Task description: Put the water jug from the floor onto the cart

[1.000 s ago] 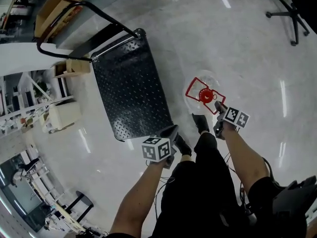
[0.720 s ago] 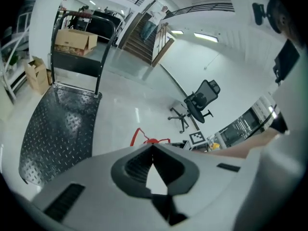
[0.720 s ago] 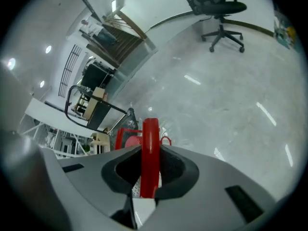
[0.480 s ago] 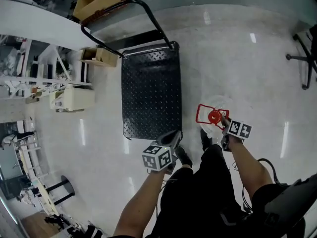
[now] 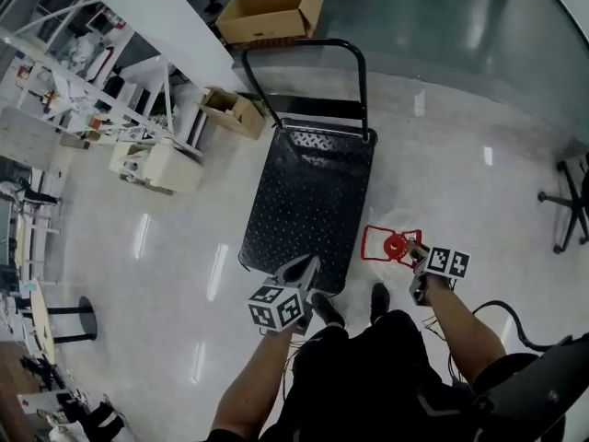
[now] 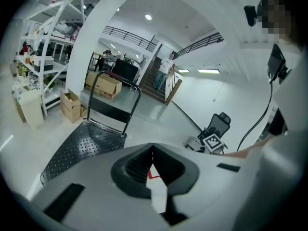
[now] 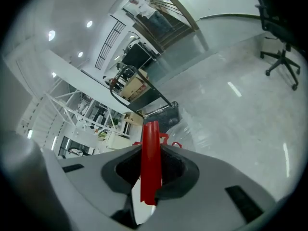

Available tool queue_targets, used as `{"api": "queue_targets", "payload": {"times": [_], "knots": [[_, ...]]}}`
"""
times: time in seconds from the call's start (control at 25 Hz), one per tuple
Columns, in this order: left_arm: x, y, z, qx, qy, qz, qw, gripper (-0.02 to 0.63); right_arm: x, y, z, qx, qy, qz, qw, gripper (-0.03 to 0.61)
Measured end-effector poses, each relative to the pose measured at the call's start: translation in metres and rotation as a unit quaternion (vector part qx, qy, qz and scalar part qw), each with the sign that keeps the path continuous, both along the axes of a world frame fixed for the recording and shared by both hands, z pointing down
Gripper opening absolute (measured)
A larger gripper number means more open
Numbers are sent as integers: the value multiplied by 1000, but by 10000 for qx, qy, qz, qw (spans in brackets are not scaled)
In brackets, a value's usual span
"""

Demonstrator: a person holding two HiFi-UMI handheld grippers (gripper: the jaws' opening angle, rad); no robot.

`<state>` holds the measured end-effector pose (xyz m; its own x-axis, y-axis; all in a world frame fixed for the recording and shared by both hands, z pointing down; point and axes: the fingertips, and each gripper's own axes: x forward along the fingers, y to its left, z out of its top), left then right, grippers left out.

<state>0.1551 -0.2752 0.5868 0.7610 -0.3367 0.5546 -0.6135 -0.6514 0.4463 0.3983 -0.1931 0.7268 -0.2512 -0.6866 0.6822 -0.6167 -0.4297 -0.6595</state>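
The person's shoes (image 5: 327, 309) are standing just short of the cart's (image 5: 313, 201) near edge. The left gripper (image 5: 304, 265) is hovering over that edge with its jaws pressed together on nothing. The right gripper (image 5: 411, 251) is clamping the red handle (image 7: 150, 162) of the clear water jug (image 5: 391, 231), which is hanging just beside the cart's near right corner, not over the deck. Bare floor (image 5: 479, 155) is lying open to the right of the cart, and the deck itself is carrying nothing. To the left, a white bin (image 5: 170, 168), a small carton (image 5: 235, 111) and shelving (image 5: 110, 72) are crowding that side. The push handle (image 5: 304, 49) is closing off the far end, with a cardboard box (image 5: 271, 12) beyond. An office chair (image 5: 571, 201) is sitting well off right.
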Motion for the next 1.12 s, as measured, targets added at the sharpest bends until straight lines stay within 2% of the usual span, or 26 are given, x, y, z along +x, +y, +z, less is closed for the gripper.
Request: {"api": "queue_targets", "payload": {"times": [0.16, 0.32, 0.48, 0.84, 1.12], "knots": [[-48, -21, -23, 281, 175, -319, 9989, 2, -47, -53, -33, 299, 63, -386, 9988, 69], [-100, -40, -40, 604, 196, -571, 9963, 2, -100, -106, -56, 529, 87, -739, 9958, 69], [-154, -62, -50, 684, 299, -1017, 9920, 0, -157, -158, -68, 628, 21, -1037, 9926, 69], [-258, -87, -46, 764, 334, -1871, 9788, 2, -292, -249, -56, 595, -181, -1893, 9799, 69], [-311, -92, -33, 705, 303, -2268, 9709, 2, -385, -283, -27, 396, -332, -2453, 9681, 69]]}}
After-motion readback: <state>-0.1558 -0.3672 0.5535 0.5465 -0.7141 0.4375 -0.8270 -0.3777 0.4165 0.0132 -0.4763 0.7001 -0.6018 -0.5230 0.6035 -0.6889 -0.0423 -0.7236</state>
